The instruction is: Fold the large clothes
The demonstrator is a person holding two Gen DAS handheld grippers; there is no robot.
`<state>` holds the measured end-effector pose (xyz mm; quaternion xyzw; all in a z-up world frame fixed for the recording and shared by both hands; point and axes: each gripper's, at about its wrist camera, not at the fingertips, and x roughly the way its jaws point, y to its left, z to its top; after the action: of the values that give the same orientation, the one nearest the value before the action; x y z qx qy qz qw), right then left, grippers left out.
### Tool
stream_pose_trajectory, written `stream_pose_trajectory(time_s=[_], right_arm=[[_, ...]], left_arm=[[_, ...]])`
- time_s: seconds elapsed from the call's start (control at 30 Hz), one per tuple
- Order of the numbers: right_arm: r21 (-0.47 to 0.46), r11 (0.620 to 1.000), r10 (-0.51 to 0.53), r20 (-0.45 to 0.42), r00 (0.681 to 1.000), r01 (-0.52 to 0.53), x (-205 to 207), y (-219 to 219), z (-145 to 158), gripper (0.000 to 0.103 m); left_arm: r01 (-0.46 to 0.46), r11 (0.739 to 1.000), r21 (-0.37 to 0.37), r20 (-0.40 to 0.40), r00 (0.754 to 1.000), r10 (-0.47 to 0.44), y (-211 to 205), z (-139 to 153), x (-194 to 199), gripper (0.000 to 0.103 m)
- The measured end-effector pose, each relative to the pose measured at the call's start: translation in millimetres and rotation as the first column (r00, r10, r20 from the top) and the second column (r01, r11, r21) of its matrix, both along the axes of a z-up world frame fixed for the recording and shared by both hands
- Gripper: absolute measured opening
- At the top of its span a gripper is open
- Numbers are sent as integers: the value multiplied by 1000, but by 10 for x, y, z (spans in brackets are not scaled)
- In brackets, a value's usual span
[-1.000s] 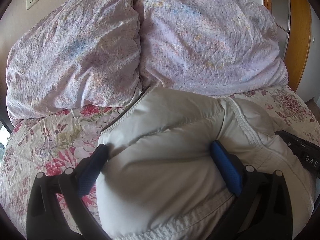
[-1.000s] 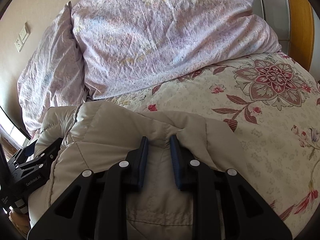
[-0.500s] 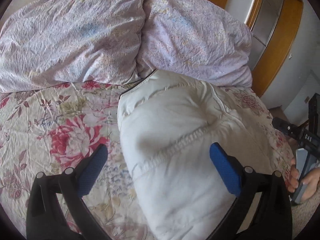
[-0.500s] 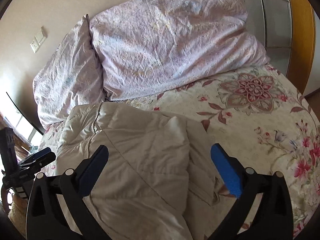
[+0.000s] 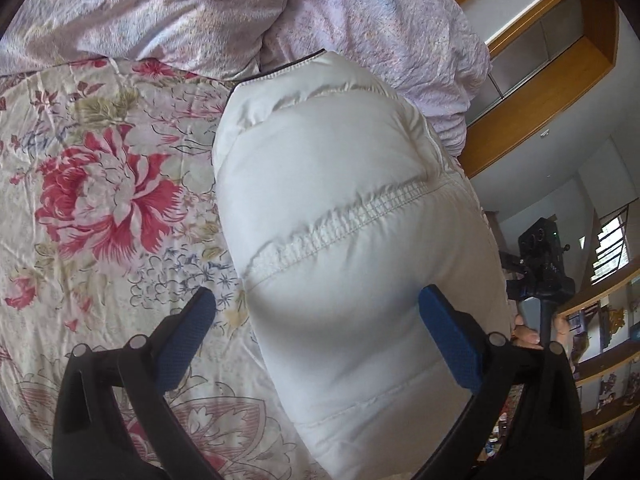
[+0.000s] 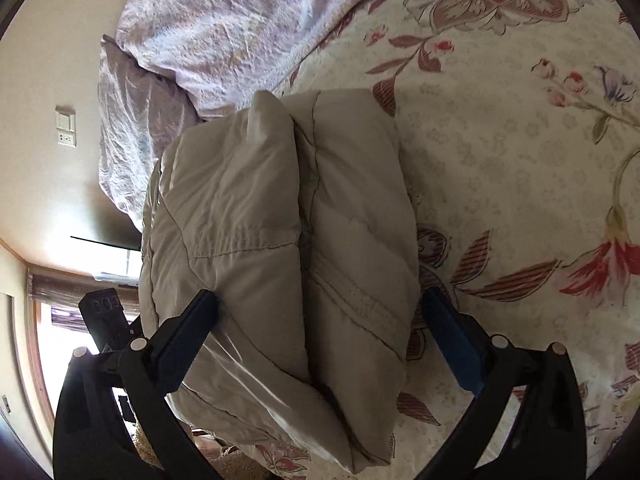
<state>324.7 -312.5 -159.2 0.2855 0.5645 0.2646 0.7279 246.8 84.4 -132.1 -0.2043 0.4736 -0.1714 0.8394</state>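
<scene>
Jacket [image 5: 344,216] folded at bed [image 5: 100,160] edge, left gripper [image 5: 316,336] and right gripper [image 6: 320,336] both agape.

Jacket [image 5: 352,216] cream-white; bedspread [image 5: 100,184] cream, red floral; pillows [image 5: 160,8] pale lilac print; tongs [image 5: 316,340] black, blue pads [image 5: 448,344]

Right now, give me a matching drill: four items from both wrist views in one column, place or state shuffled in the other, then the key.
1. puffy jacket
2. pillows
3. left tongs
4. bedspread

A. lilac, at the head of the bed
B. open, one finger on each side of the jacket
C. folded into a bundle on the bed
D. cream with red flowers

Pairs: 1-C, 2-A, 3-B, 4-D
</scene>
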Motion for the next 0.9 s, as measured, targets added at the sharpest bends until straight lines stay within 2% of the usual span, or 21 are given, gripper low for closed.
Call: stream_pose_trajectory(time_s=[0.13, 0.23, 0.37, 0.5, 0.6, 0.67, 0.77, 0.9], right_arm=[[17, 998, 61, -9, 998, -61, 56, 161, -20, 102], [15, 993, 118, -24, 993, -118, 93, 323, -9, 102], [2, 980, 199, -19, 980, -199, 65, 556, 31, 102], [18, 984, 175, -20, 984, -175, 107, 553, 7, 102], [13, 980, 200, -12, 980, -200, 54, 621, 18, 102], [23, 970, 243, 1, 970, -243, 14, 671, 15, 102], [62, 970, 237, -5, 971, -237, 28, 655, -38, 102], [67, 969, 239, 5, 971, -239, 25, 650, -61, 102]], left_arm=[[6, 998, -65, -29, 1000, -7, 63, -83, 48, 101], [16, 996, -84, -34, 999, -19, 94, -109, 39, 101], [32, 997, -76, -22, 999, -34, 112, -105, -2, 101], [58, 996, -62, 1, 998, -58, 88, -87, -17, 101], [64, 996, -59, -2, 998, -64, 61, -101, 16, 101], [68, 994, -86, -14, 997, -69, 73, -132, 34, 101], [72, 985, -155, -40, 996, -79, 105, -221, 66, 101], [80, 965, -250, -77, 992, -102, 176, -342, 101, 101]])
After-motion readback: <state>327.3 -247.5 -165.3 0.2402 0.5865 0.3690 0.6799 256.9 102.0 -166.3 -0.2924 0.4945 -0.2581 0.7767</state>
